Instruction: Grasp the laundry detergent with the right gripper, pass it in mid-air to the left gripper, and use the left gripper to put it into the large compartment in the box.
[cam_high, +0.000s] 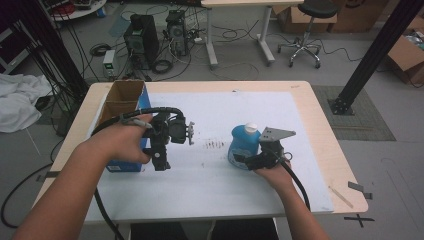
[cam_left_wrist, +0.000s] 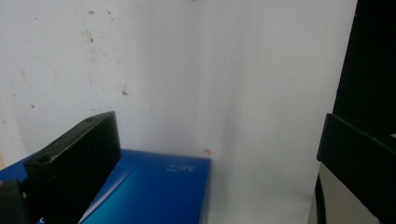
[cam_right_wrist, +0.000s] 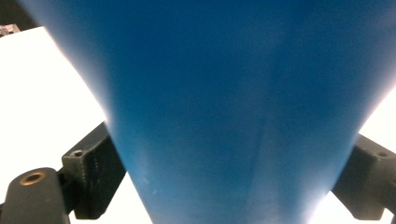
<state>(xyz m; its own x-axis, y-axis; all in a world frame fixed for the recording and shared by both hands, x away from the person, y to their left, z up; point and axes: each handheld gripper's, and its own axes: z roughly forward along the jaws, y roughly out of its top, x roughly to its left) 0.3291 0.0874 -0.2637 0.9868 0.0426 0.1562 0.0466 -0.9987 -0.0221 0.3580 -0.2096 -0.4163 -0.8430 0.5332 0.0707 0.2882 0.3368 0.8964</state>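
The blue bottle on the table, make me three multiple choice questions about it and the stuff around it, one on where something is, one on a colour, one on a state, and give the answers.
1. Where does the open cardboard box stand?
A. at the table's left edge
B. right of the bottle
C. on the floor

2. What colour is the cap of the blue bottle?
A. red
B. white
C. black

3. How do the jaws of the right gripper stand to the bottle?
A. both well above its cap
B. one on each side of its body
C. both flat on the sheet, far from it

Answers: 1 A, the high view shows it by the left hand; 2 B, the cap shows white on top in the high view; 3 B, the right gripper view has the blue body between the two jaws.
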